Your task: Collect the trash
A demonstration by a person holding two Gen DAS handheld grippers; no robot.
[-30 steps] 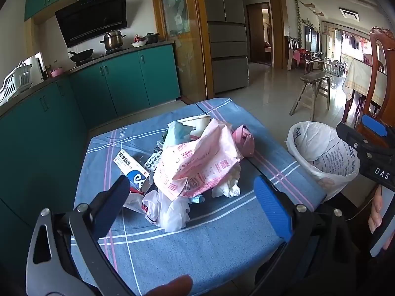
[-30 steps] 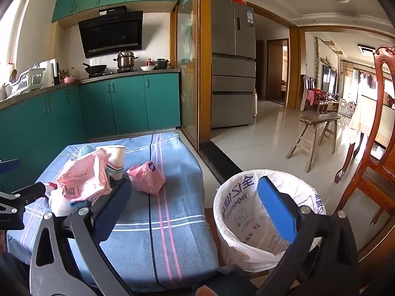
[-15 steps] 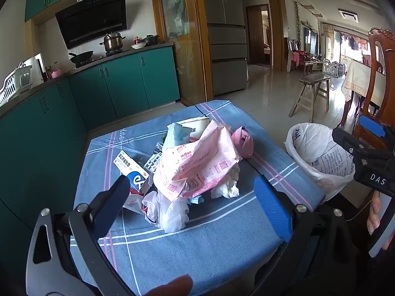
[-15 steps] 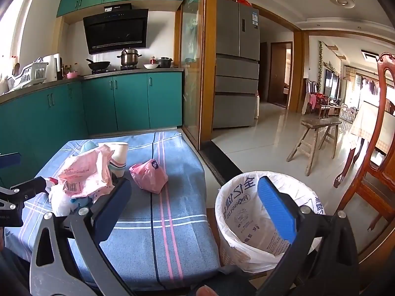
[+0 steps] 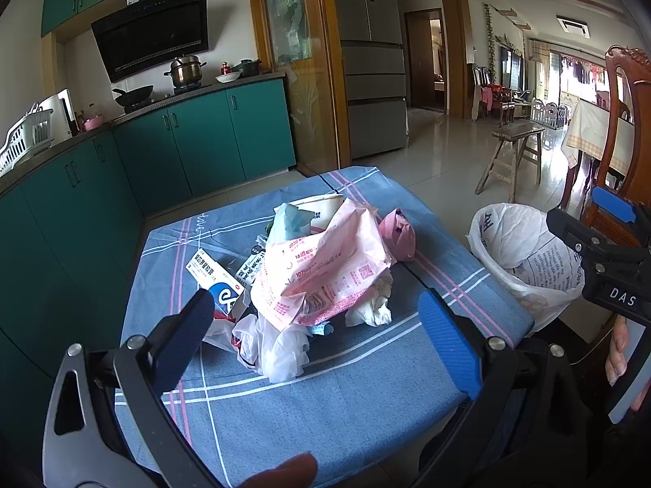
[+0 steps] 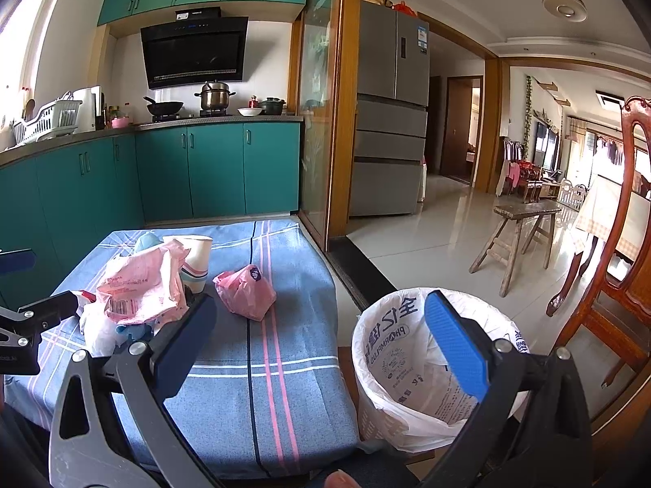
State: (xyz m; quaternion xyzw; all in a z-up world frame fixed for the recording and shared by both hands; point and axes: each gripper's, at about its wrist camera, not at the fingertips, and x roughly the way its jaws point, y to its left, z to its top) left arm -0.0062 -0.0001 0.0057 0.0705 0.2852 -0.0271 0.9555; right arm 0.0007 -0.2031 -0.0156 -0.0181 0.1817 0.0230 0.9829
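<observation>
Trash (image 5: 325,272) lies heaped mid-table on the blue cloth (image 5: 366,386), straight ahead of the left claw (image 5: 321,337), whose jaws gape wide and hold nothing. A crumpled pink bag (image 6: 246,293) sits apart beside the heap. The right claw (image 6: 325,341), also wide open and empty, hangs over the table edge, the lined bin (image 6: 390,366) just beside its right finger

- Trash heap (image 5: 317,280) mid-table: crumpled pink wrapper (image 5: 325,268) on top, white bags, blue-white box (image 5: 213,280) at left, paper cup (image 6: 197,256) behind.
- Pink wad (image 6: 246,293) lies just right.
- White-lined bin (image 6: 411,370) stands right of table.
</observation>
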